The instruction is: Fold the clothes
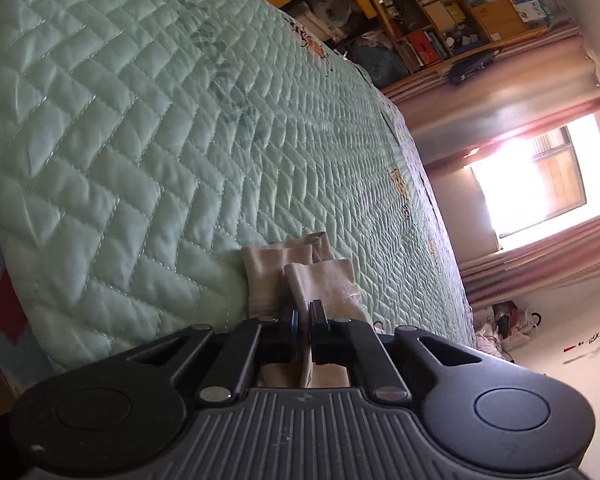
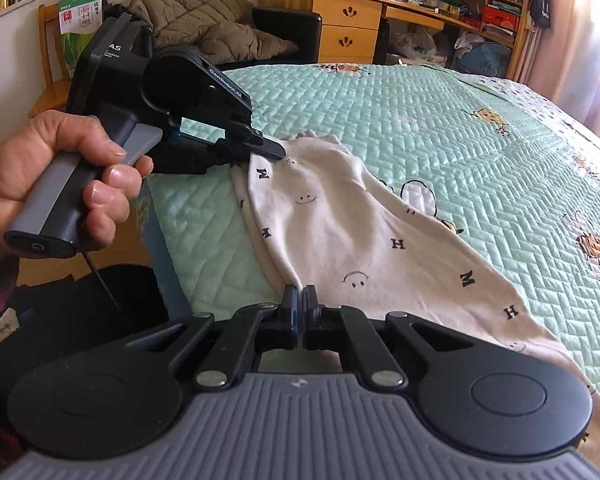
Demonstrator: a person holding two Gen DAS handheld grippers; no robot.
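Two grippers pinch one white printed garment (image 2: 340, 232) lying near the edge of a mint quilted bedspread (image 2: 440, 128). Left gripper (image 2: 274, 151), held in a hand (image 2: 56, 176), is clamped on the far corner; right gripper (image 2: 299, 300) is clamped on the near fold.
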